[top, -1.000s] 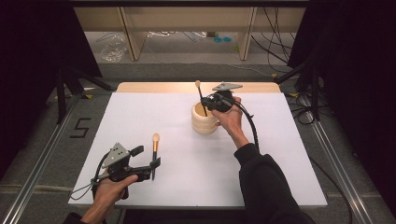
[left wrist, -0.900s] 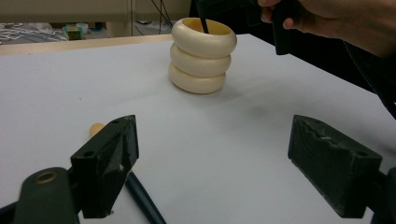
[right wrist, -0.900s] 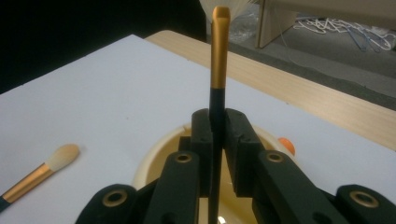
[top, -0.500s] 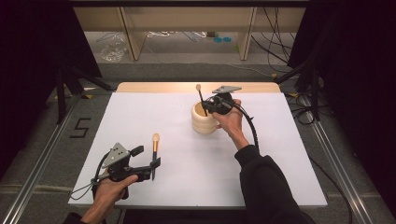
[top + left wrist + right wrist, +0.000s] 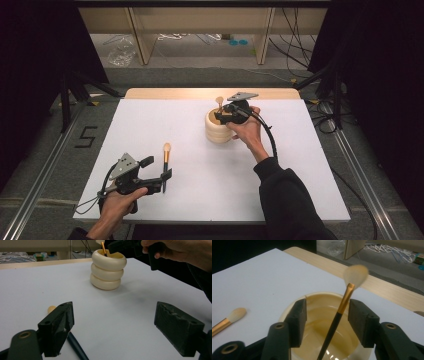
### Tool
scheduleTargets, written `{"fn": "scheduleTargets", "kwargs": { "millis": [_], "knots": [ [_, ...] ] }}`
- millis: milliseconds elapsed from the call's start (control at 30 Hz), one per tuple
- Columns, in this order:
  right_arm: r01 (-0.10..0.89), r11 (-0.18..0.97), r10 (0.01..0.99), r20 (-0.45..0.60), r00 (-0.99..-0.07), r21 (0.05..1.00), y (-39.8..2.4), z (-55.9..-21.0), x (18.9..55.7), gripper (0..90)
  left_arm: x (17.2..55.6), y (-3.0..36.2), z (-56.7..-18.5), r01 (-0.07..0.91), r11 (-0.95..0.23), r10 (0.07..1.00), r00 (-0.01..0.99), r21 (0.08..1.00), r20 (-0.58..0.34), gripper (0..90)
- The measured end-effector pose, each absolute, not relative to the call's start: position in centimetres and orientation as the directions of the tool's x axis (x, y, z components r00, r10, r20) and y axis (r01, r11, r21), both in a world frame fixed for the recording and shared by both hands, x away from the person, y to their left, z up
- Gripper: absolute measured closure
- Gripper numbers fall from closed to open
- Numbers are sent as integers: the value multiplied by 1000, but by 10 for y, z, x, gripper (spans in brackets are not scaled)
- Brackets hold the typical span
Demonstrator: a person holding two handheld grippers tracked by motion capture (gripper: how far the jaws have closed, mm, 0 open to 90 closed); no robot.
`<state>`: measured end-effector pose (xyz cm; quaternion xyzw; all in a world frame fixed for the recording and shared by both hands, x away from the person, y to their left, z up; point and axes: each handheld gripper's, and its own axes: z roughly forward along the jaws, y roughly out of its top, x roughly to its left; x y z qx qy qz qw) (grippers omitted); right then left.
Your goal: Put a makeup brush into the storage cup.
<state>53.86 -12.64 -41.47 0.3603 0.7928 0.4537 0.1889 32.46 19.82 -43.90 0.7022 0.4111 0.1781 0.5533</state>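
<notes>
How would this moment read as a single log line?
right gripper: jaws just opened, brush loose in holder | left gripper: open, second brush on table

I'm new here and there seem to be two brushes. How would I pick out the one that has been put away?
Find the cream ringed pot near the far edge of the white table. The brush stands in it, bristles up. The other brush lies flat near the front.
</notes>
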Motion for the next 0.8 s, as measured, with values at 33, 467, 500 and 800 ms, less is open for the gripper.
{"fn": "scheduleTargets", "kwargs": {
  "millis": [33,467,500,800],
  "knots": [
    [400,326,747,26,-665,856,-128,-412,536,448,325,198,-439,380,-49,775,598,924,-205,161],
    [371,290,761,22,-649,882,-139,-398,517,348,325,199,-439,379,-56,776,599,924,-199,161],
    [364,294,759,15,-650,884,-141,-396,516,344,325,199,-439,380,-55,776,598,923,-200,161],
    [345,275,777,4,-630,897,-156,-389,500,308,325,199,-439,380,-56,776,599,923,-199,161]
  ]
}}
